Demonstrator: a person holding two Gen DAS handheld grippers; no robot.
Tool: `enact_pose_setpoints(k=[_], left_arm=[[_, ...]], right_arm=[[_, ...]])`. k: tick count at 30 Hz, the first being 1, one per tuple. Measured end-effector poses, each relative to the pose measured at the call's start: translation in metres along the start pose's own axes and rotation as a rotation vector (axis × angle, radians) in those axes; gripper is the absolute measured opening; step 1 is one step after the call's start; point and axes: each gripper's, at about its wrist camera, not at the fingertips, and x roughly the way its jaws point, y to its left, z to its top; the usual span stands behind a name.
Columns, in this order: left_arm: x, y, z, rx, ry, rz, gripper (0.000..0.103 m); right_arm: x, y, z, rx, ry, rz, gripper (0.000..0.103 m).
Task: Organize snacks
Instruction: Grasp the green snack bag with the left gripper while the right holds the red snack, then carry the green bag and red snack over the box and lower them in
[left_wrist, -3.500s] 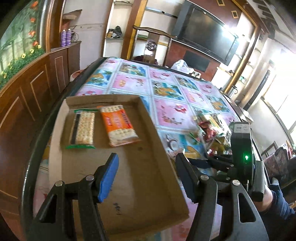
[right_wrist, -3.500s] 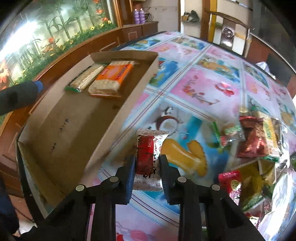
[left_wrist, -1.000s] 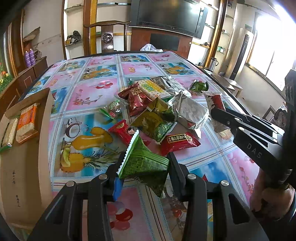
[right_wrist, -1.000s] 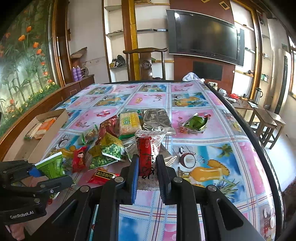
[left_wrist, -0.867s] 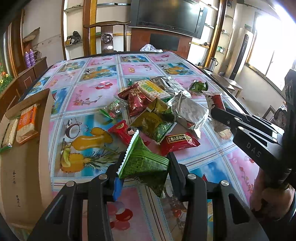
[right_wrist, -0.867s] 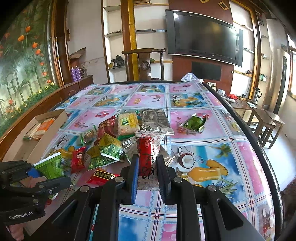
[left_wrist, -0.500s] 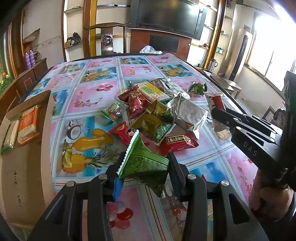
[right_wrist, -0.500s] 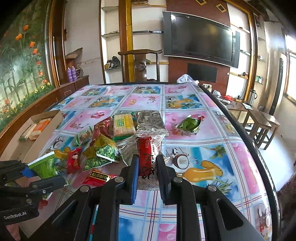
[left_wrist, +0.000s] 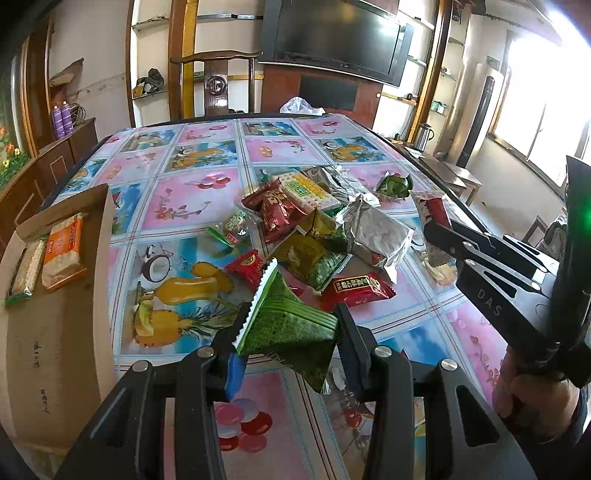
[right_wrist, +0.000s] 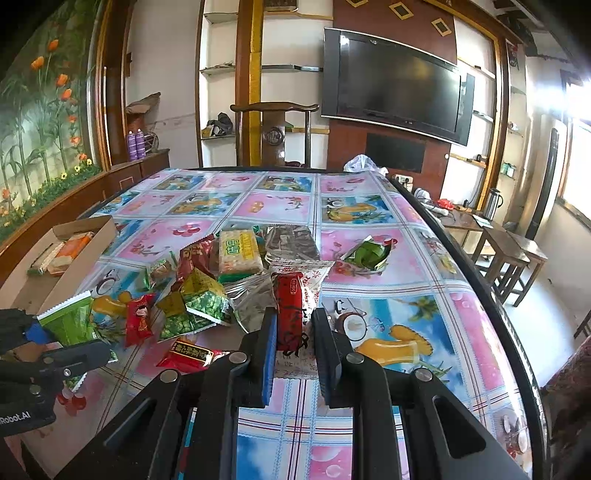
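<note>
My left gripper (left_wrist: 288, 332) is shut on a green snack packet (left_wrist: 284, 325), held above the near table edge. It also shows in the right wrist view (right_wrist: 70, 325). My right gripper (right_wrist: 293, 332) is shut on a red-and-white snack packet (right_wrist: 295, 295), raised over the table. A pile of loose snack packets (left_wrist: 314, 229) lies mid-table. A cardboard box (left_wrist: 48, 332) at the left holds an orange cracker pack (left_wrist: 62, 251) and a green-edged cracker pack (left_wrist: 26, 269).
The table has a colourful fruit-print cloth (left_wrist: 184, 199). A lone green packet (right_wrist: 367, 256) lies right of the pile. A wooden chair (right_wrist: 273, 133) stands at the far end. Wooden stools (right_wrist: 506, 258) stand off the right edge.
Both grippers hold their packets as before. Both views have pulled back and lifted slightly from the table; the pile sits a little farther away.
</note>
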Motion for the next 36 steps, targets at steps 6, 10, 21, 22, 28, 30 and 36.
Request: enact_pose_setpoints(k=[6, 10, 21, 22, 28, 30, 36], left_arm=[[-0.005, 0.004, 0.0, -0.009, -0.013, -0.001, 0.042], [-0.009, 0.008, 0.0, -0.017, -0.021, 0.0, 0.042], [-0.017, 0.019, -0.002, -0.039, -0.041, 0.001, 0.042], [-0.018, 0.02, -0.001, -0.042, -0.043, 0.001, 0.042], [-0.023, 0.029, -0.002, -0.059, -0.055, 0.002, 0.042], [-0.024, 0.032, -0.002, -0.066, -0.059, 0.003, 0.042], [-0.029, 0.044, -0.002, -0.09, -0.071, 0.007, 0.042]], right_arm=[[-0.002, 0.006, 0.001, -0.02, -0.009, -0.02, 0.02], [-0.007, 0.011, 0.002, -0.043, -0.027, -0.042, 0.02], [-0.015, 0.033, 0.003, -0.131, -0.064, -0.095, 0.02], [-0.016, 0.034, 0.003, -0.136, -0.066, -0.098, 0.02], [-0.018, 0.044, 0.003, -0.172, -0.073, -0.114, 0.02], [-0.018, 0.048, 0.003, -0.184, -0.075, -0.116, 0.02], [-0.018, 0.06, 0.003, -0.219, -0.079, -0.125, 0.02]])
